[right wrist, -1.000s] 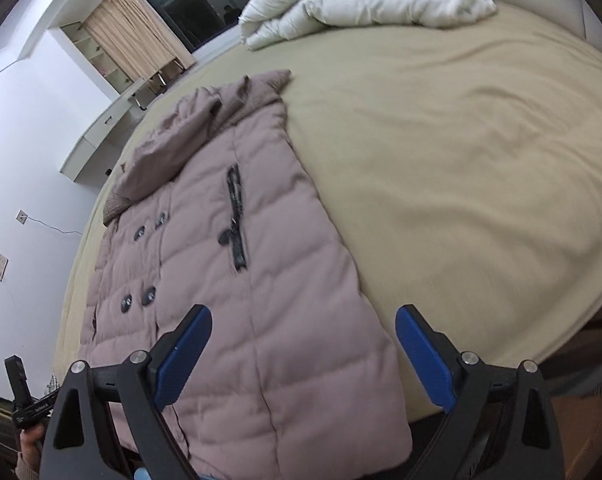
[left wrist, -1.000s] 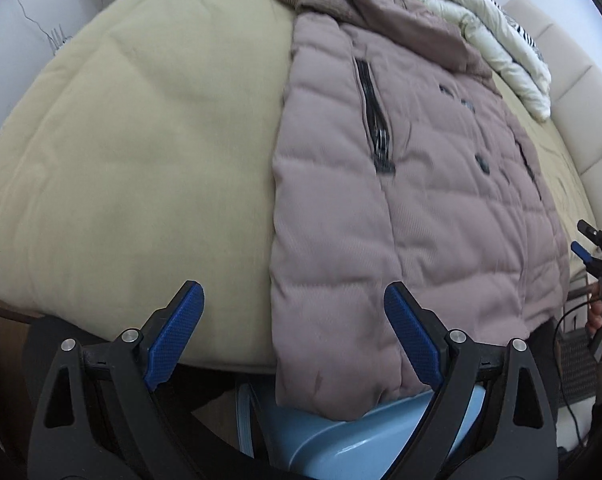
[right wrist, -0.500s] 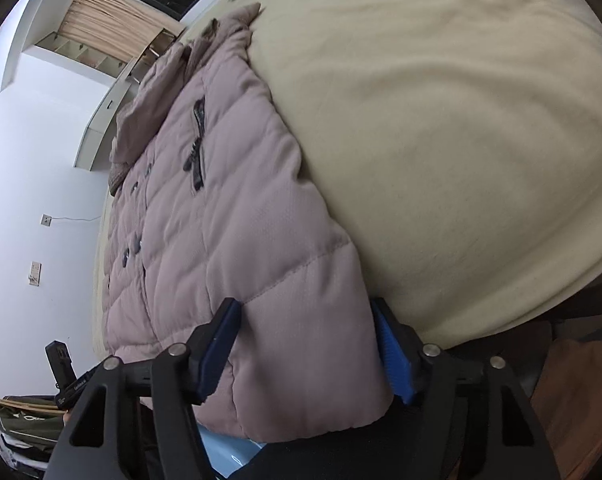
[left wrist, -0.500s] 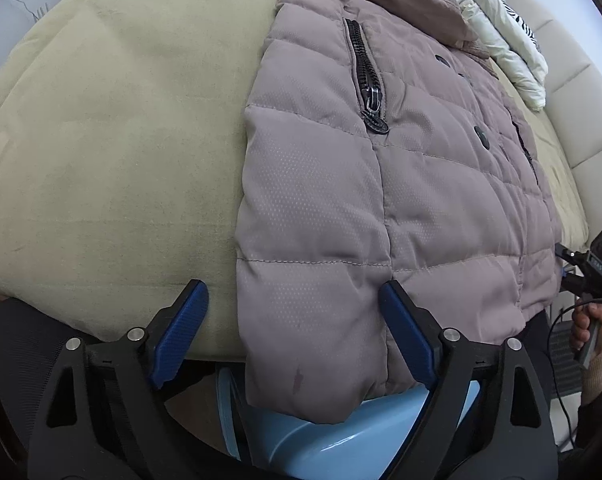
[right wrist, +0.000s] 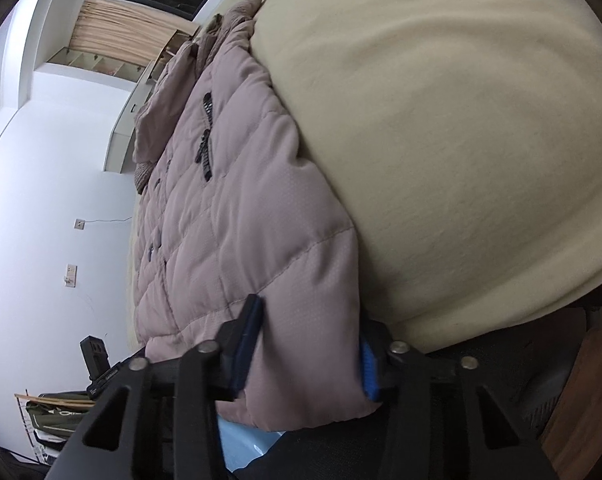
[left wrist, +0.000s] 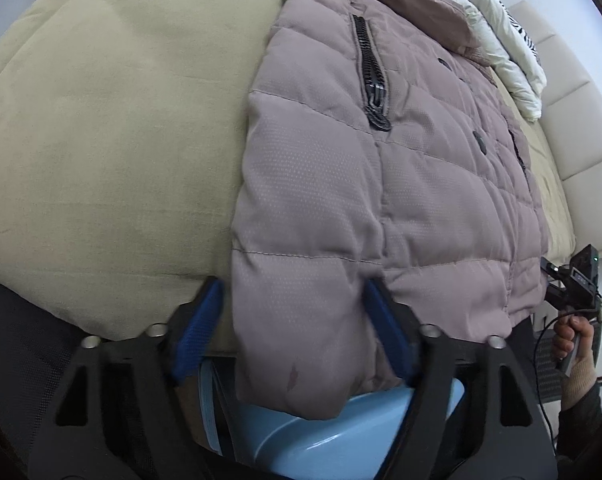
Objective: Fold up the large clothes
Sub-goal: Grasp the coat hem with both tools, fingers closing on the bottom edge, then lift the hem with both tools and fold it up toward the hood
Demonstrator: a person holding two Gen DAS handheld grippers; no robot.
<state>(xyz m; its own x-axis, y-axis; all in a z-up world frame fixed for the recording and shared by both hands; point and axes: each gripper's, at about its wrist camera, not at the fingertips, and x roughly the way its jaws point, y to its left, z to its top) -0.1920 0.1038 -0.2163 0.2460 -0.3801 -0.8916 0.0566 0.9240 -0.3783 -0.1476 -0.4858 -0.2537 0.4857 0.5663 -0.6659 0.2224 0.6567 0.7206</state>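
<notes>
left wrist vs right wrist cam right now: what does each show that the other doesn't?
Left wrist only: the left tongs around the jacket's hem corner, jaws just closing, a hand holding the other device, the white headboard, the striped edge of the duvet.

Right wrist only: the right tongs closing on the opposite hem corner, a curtain, wall outlets.

Both: the mauve puffer jacket, beige bedspread, blue tub below the hem.
</notes>
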